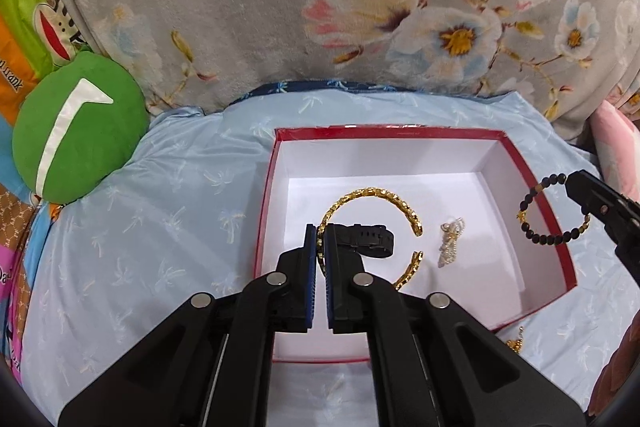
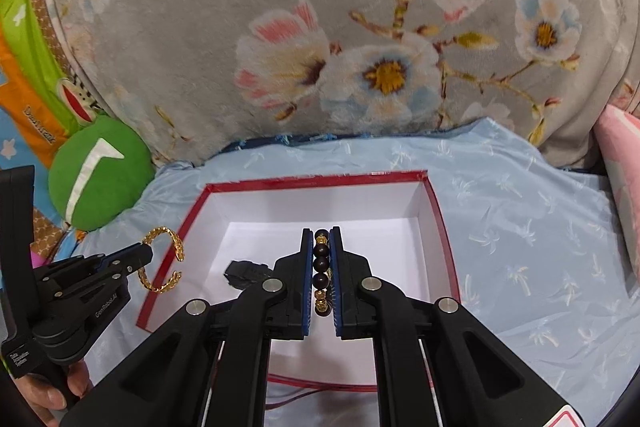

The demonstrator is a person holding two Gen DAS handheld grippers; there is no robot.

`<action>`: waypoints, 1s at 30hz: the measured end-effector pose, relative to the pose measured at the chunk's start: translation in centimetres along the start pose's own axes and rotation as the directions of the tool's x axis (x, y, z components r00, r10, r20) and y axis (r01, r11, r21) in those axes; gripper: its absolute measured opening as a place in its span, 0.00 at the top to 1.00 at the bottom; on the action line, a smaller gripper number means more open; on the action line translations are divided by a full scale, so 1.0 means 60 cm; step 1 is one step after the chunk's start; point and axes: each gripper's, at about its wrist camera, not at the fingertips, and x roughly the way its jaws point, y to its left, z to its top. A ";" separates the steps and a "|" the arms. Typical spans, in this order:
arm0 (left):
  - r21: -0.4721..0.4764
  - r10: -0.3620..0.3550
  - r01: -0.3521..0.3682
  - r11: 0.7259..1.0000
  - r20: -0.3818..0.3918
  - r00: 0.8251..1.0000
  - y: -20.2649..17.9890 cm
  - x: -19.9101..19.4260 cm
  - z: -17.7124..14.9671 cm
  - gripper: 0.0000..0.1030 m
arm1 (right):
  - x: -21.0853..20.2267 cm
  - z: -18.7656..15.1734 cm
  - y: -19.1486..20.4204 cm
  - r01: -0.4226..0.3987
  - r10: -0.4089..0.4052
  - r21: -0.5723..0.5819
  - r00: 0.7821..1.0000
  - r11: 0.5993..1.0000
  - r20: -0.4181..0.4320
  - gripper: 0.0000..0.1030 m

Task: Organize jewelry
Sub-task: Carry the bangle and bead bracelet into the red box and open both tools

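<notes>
A red box with a white inside (image 1: 500, 163) (image 2: 400, 211) sits on the light blue cloth. My left gripper (image 1: 320, 239) is shut on a gold open bangle (image 1: 372, 193), held above the box; the right wrist view shows it (image 2: 162, 255) over the box's left rim. My right gripper (image 2: 322, 267) is shut on a dark bead bracelet (image 2: 321, 263), which hangs over the box's right rim in the left wrist view (image 1: 536, 211). A black watch (image 1: 368, 237) (image 2: 246, 271) and a small silver piece (image 1: 452, 243) lie in the box.
A green round cushion (image 1: 80, 131) lies at the left. A grey floral blanket (image 1: 320, 7) rises behind the box. A pink pillow (image 2: 624, 167) is at the right. A small gold piece (image 1: 516, 343) lies on the cloth by the box's near right corner.
</notes>
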 end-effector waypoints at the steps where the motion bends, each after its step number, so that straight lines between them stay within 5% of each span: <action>1: 0.001 0.002 -0.002 1.000 -0.012 1.000 -0.002 0.013 -0.001 0.97 | 0.011 -0.003 -0.002 0.000 0.000 0.006 1.000 1.000 -0.012 0.93; 19: -0.032 -0.013 0.009 0.999 -0.131 0.991 -0.013 0.124 -0.042 0.89 | 0.101 -0.050 -0.020 0.030 -0.027 0.020 0.991 0.999 -0.134 0.89; 20: -0.035 -0.010 0.006 0.999 -0.133 0.991 -0.012 0.127 -0.044 0.85 | 0.103 -0.051 -0.022 0.031 -0.028 0.022 0.990 0.999 -0.135 0.84; 22: -0.051 0.011 -0.017 0.999 -0.120 0.993 -0.007 0.128 -0.047 0.51 | 0.101 -0.053 -0.025 0.039 -0.035 0.026 0.991 0.999 -0.128 0.67; 23: -0.060 0.027 -0.033 0.998 -0.101 0.995 -0.004 0.123 -0.048 0.44 | 0.097 -0.053 -0.027 0.048 -0.044 0.026 0.992 0.999 -0.118 0.60; 25: -0.070 0.049 -0.053 0.996 -0.063 0.997 0.001 0.106 -0.047 0.26 | 0.084 -0.052 -0.028 0.056 -0.053 0.024 0.994 0.998 -0.094 0.57; 30: -0.058 0.039 -0.040 0.997 -0.017 0.999 0.005 0.044 -0.046 0.20 | 0.028 -0.057 -0.033 0.062 -0.061 0.021 0.997 0.998 -0.055 0.56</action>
